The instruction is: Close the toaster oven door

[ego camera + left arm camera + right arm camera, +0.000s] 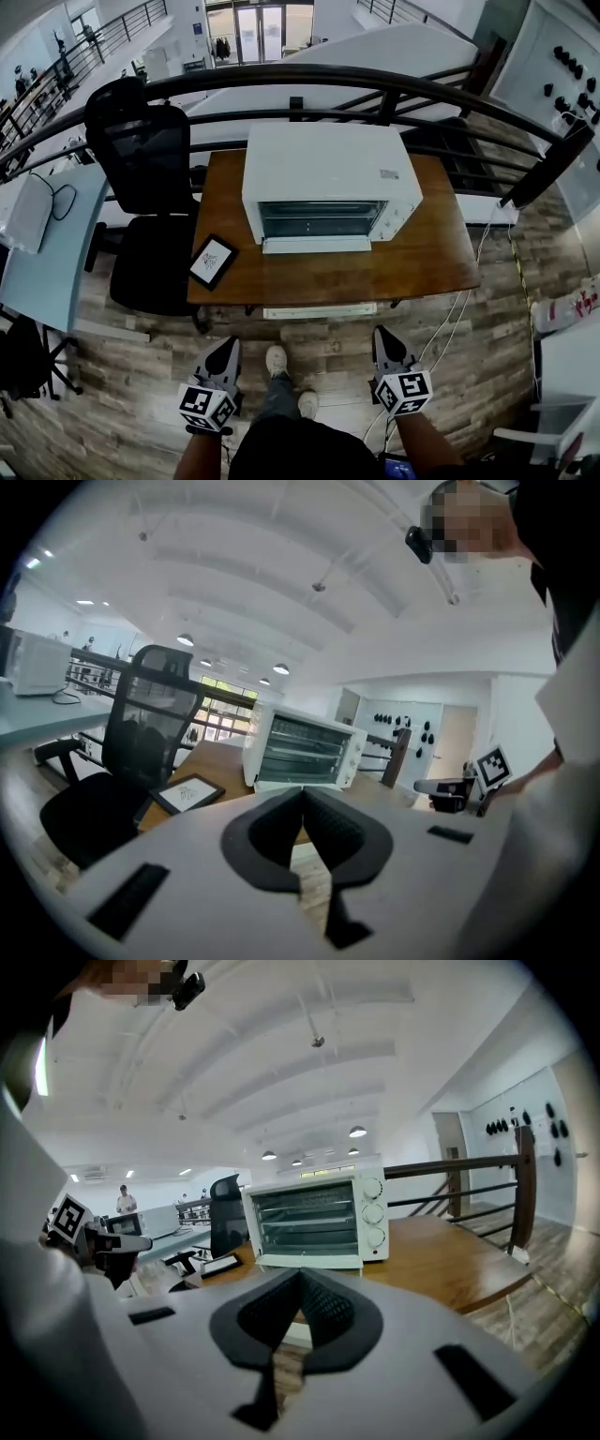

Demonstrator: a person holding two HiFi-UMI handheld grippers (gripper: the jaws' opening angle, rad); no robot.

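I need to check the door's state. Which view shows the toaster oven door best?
The right gripper view: the toaster oven door is folded down, with the racks visible behind it. The head view shows only a pale strip from above; the left gripper view shows it smaller.

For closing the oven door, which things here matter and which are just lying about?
Job: toaster oven, its open door, left tongs and right tongs, both shut and empty.
Lying about: black-framed card, office chair, railing.

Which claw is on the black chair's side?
The left claw. The black chair stands at the left end of the table; the right claw faces the other end.
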